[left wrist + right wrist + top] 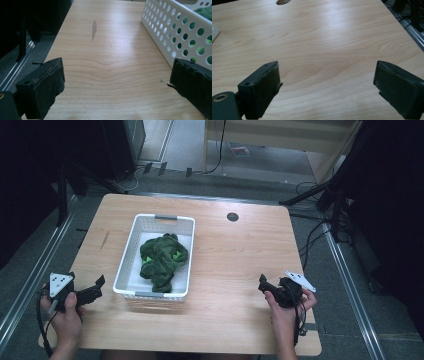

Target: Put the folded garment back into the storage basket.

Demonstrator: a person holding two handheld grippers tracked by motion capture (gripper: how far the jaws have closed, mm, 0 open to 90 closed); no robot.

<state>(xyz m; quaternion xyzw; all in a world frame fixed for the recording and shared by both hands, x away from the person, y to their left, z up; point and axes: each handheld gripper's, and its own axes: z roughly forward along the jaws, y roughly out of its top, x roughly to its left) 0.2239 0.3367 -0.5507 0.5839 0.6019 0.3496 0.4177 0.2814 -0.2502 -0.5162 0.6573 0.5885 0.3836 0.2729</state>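
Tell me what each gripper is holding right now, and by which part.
Nothing is held. The left gripper and the right gripper both stand open over bare table. The green cloth lies untouched in the white basket.

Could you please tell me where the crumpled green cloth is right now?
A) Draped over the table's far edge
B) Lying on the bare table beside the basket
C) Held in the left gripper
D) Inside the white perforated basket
D: the high view shows the green cloth bunched inside the white perforated basket, while both grippers sit open and empty near the table's front corners.
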